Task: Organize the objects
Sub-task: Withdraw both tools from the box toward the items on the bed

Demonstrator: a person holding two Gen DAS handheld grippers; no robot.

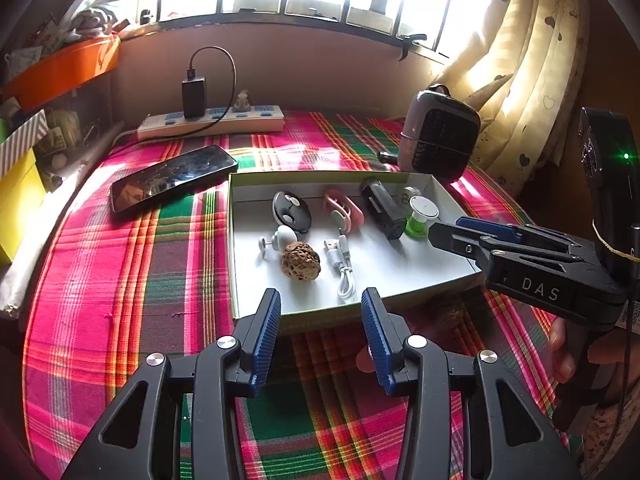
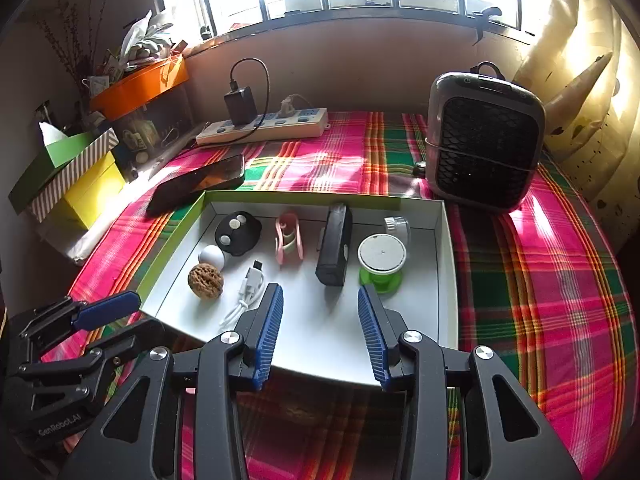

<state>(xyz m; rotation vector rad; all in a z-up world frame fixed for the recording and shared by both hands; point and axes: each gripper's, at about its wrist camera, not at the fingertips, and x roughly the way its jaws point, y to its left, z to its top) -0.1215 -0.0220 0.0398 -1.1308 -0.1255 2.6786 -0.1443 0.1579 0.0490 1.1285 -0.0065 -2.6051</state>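
Note:
A shallow white tray (image 1: 231,240) (image 2: 450,280) lies on the plaid cloth. It holds a walnut (image 1: 300,261) (image 2: 205,281), a white cable (image 1: 343,268) (image 2: 246,292), a black round piece (image 1: 292,211) (image 2: 238,233), a pink clip (image 1: 343,211) (image 2: 288,242), a black block (image 1: 382,208) (image 2: 335,246) and a green spool (image 1: 419,216) (image 2: 381,262). My left gripper (image 1: 321,294) (image 2: 136,314) is open and empty at the tray's near edge. My right gripper (image 2: 320,289) (image 1: 448,228) hangs open over the tray's front, nothing between its pads.
A phone (image 1: 172,178) (image 2: 196,184) lies left of the tray, a power strip (image 1: 212,122) (image 2: 264,126) behind it. A dark heater (image 1: 438,136) (image 2: 480,144) stands at back right. Boxes (image 2: 72,176) line the left edge. A brownish lump (image 1: 452,314) lies shadowed before the tray.

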